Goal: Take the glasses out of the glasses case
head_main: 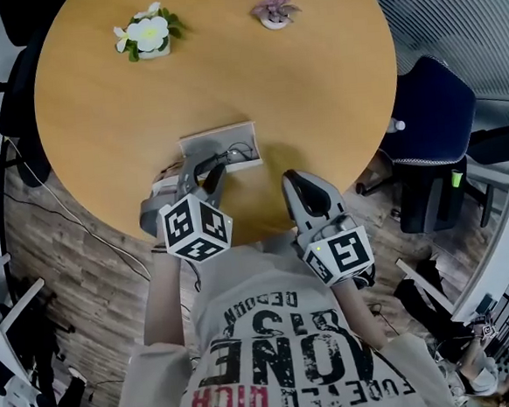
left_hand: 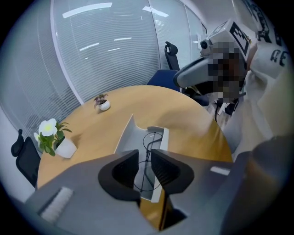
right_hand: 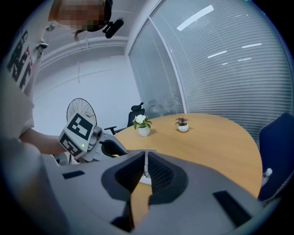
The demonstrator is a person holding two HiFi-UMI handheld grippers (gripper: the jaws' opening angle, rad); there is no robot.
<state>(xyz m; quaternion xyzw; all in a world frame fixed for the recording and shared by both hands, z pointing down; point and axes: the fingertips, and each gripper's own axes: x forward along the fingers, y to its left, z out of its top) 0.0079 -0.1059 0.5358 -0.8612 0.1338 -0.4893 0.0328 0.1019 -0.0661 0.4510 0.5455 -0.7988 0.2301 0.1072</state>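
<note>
A grey glasses case (head_main: 199, 142) lies open near the front edge of the round wooden table (head_main: 316, 88). Thin black wire glasses (head_main: 233, 153) rest inside it. My left gripper (head_main: 213, 173) points steeply down over the case. In the left gripper view its jaws (left_hand: 145, 156) stand apart above the case (left_hand: 131, 137), and the wire frame of the glasses (left_hand: 149, 147) shows in the gap, untouched by the pads. My right gripper (head_main: 293, 180) hovers to the right of the case, shut with nothing in it (right_hand: 145, 160).
A white flower in a pot (head_main: 147, 33) and a small pink plant (head_main: 275, 12) stand at the table's far side. A blue office chair (head_main: 429, 140) is at the right. Cables and chair legs lie on the wood floor at the left.
</note>
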